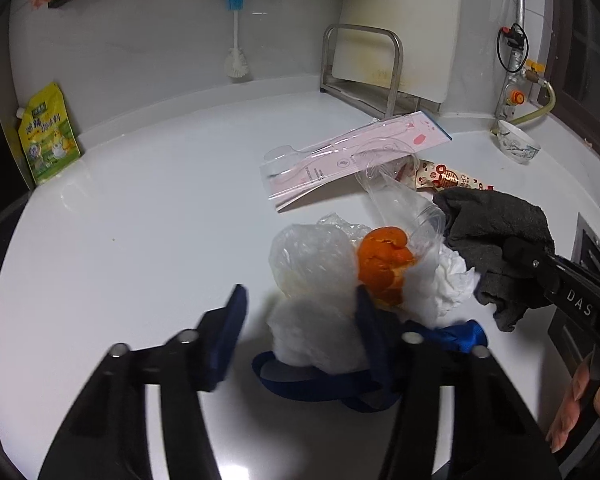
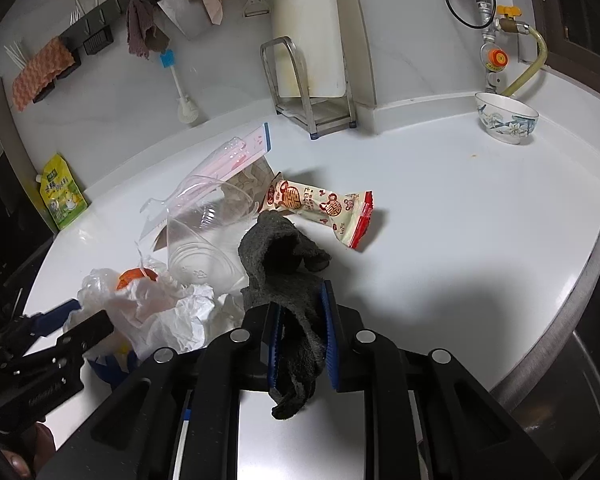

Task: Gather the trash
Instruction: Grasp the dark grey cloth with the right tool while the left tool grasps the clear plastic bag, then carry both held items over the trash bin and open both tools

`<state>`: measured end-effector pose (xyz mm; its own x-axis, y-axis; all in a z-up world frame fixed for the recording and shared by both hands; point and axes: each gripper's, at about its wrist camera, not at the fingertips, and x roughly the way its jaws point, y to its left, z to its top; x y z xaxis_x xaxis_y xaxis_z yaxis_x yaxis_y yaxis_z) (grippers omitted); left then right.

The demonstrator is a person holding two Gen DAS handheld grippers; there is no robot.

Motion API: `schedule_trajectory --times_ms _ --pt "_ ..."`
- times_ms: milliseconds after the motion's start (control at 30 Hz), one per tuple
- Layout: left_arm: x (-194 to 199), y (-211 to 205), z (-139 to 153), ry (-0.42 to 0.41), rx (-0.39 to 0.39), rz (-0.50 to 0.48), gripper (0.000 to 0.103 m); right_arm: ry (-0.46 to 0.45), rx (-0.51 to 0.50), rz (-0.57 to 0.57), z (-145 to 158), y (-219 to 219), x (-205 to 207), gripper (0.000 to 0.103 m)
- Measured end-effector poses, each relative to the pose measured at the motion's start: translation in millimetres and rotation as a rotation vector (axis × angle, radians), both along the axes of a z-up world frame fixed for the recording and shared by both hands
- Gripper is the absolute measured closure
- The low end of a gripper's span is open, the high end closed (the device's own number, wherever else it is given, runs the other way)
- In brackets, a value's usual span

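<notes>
The right gripper (image 2: pixel 302 334) clamps a dark grey cloth (image 2: pixel 288 276) above the white countertop (image 2: pixel 440 208). The left gripper (image 1: pixel 300 308) gapes wide around a crumpled clear plastic bag (image 1: pixel 312 256), beside orange peel (image 1: pixel 384 260) and white tissue (image 1: pixel 448 276).

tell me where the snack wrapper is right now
In the right wrist view the snack wrapper lies flat mid-counter, just beyond the grey cloth and right of the clear plastic cup.
</notes>
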<state>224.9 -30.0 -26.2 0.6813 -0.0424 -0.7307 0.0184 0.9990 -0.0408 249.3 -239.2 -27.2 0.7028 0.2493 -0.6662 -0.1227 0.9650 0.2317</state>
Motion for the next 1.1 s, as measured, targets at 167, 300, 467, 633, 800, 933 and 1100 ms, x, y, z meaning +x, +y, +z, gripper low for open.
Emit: schedule_trajectory --times_ms 167,300,467,633,800,933,1100 --pt "0.5 5.2 6.0 -0.008 -0.017 -0.008 0.068 -0.01 0.012 -0.006 1.9 -4.4 -2.8 0.086" --pt "-1.6 12.5 21.1 -0.05 -0.011 -0.005 0.069 -0.02 0.016 -0.019 4.0 -8.6 -9.4 0.087" --pt "-6.9 21.6 43.0 -0.105 0.009 0.005 0.07 -0.033 0.014 -0.036 9.1 -13.1 -21.9 0.087" --pt "-23.7 27.6 62.0 -0.153 0.021 0.001 0.07 -0.069 0.014 -0.065 21.8 -18.5 -42.2 0.088" --pt "-55.5 27.1 71.3 -0.182 0.029 -0.024 0.07 -0.099 0.023 -0.096 35.1 -20.4 -75.7 0.088" --pt "-86.3 21.4 70.5 -0.186 0.029 -0.056 0.07 -0.112 0.03 -0.114 39.5 -17.0 -107.7 0.089" --pt "-128.6 10.6 64.1 -0.189 0.032 -0.114 0.07 -0.13 0.01 -0.141 41.7 -7.1 -158.4 0.089"
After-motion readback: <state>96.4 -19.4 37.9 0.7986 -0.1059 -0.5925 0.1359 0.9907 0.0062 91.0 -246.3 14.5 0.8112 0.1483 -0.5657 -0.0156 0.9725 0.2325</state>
